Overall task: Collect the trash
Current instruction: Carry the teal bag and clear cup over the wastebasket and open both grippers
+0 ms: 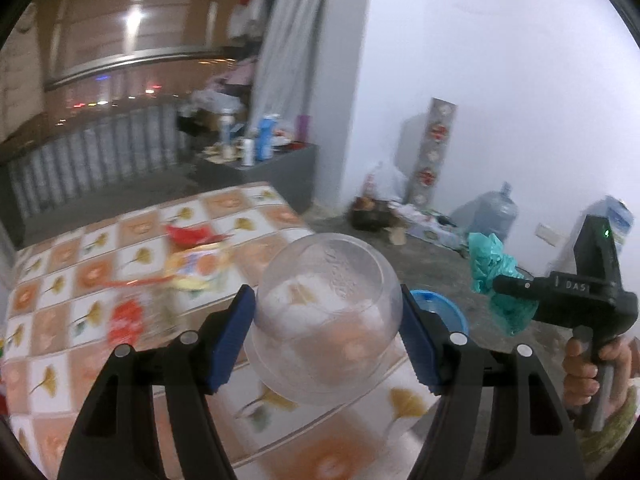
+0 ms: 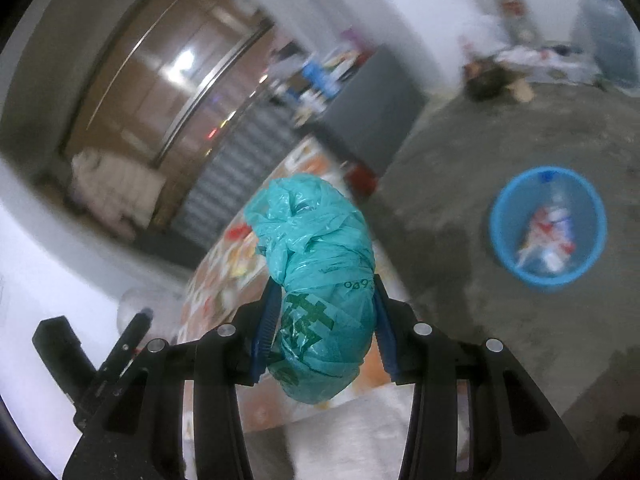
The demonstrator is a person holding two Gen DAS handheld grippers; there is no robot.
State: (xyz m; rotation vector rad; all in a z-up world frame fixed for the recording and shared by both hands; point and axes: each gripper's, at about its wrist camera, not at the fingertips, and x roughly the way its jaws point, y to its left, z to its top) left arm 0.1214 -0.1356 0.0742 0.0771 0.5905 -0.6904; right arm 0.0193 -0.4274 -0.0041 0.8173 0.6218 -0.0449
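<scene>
My left gripper (image 1: 326, 332) is shut on a clear plastic cup (image 1: 326, 312), held above the near right corner of the table (image 1: 120, 248) with the tiled ginkgo cloth. Red and orange wrappers (image 1: 192, 256) lie on the table beyond it. My right gripper (image 2: 322, 328) is shut on a crumpled teal plastic bag (image 2: 320, 280), held over the table's edge. That bag (image 1: 494, 268) and the right gripper body (image 1: 588, 292) also show at the right of the left wrist view. A blue trash basket (image 2: 548, 226) with litter inside stands on the floor to the right; its rim (image 1: 440, 308) shows behind the cup.
A grey cabinet (image 1: 280, 168) crowded with bottles stands beyond the table. A dark pile of clutter (image 1: 376, 212) and large water jugs (image 1: 492, 212) line the white wall. Concrete floor (image 2: 460, 152) lies between table and basket. The left gripper's body (image 2: 100, 360) shows lower left.
</scene>
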